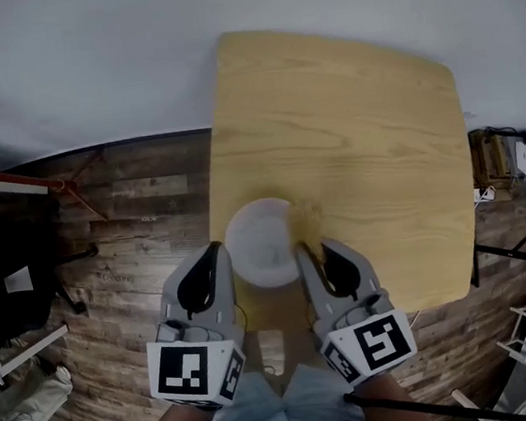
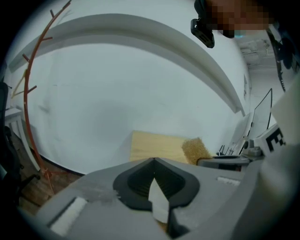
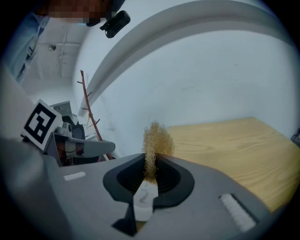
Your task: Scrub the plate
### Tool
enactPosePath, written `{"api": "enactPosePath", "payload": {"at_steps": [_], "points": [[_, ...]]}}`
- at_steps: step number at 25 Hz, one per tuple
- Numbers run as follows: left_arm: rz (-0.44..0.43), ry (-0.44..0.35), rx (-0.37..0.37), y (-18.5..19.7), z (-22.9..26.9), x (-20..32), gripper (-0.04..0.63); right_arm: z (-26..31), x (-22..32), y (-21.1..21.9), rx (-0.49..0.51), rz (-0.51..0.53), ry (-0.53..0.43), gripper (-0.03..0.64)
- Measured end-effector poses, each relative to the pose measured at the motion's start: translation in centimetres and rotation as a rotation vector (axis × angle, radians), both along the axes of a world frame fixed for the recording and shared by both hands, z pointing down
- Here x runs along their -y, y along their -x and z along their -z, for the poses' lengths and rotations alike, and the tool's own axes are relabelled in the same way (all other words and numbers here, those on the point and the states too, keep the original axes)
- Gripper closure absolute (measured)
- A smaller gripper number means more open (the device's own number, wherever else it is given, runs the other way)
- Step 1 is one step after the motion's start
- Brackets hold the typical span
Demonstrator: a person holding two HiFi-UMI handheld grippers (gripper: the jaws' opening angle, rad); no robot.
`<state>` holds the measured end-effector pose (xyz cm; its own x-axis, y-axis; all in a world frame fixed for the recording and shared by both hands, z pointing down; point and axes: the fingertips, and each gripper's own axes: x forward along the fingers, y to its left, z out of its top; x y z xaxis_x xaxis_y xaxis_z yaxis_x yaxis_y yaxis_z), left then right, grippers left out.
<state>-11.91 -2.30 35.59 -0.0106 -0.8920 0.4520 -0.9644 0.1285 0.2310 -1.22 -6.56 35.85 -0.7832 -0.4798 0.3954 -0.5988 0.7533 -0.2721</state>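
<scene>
My head camera looks down on the table (image 1: 350, 148), and cameras on my left gripper (image 1: 214, 248) and right gripper (image 1: 301, 248) see it close.

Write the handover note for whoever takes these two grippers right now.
Left gripper: shut on the left rim of the white plate, steadying it.
Right gripper: shut on the golden scrubber, whose tuft sticks out past the jaw tips.
The plate is at the near edge of the wooden table, and the scrubber is at its right rim.
Done: both grasps are made.
Left: scrub across the plate's face. How much has been scrubbed cannot be told from these views.
</scene>
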Motion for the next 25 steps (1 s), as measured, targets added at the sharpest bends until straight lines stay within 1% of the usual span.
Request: {"api": "enactPosePath", "payload": {"at_steps": [3,5,9,14,19,21,25], "points": [[0.001,0.068,-0.032,-0.1,-2.9,-0.6,0.574,-2.5,-0.6,0.2,-0.017,0.029,0.058,0.570],[-0.002,0.108,-0.068,-0.4,-4.5,-1.0,0.574,-4.1,-1.2,0.4,-0.033,0.051,0.098,0.571],[-0.003,0.163,-0.136,-0.5,-6.6,-1.7,0.570,-6.5,-2.5,1.1,-0.062,0.093,0.162,0.570],[-0.038,0.226,-0.209,-0.7,-8.1,-1.3,0.512,-7.6,-2.8,1.7,-0.084,0.109,0.189,0.571],[-0.053,0.290,-0.249,-0.9,-9.7,-1.4,0.491,-7.8,-2.9,1.9,-0.083,0.120,0.211,0.571],[-0.043,0.300,-0.262,-0.8,-9.8,-1.3,0.492,-7.9,-2.9,1.9,-0.084,0.125,0.218,0.571],[-0.007,0.321,-0.255,0.4,-10.2,-1.6,0.492,-8.0,-2.8,1.8,-0.080,0.127,0.229,0.571]]}}
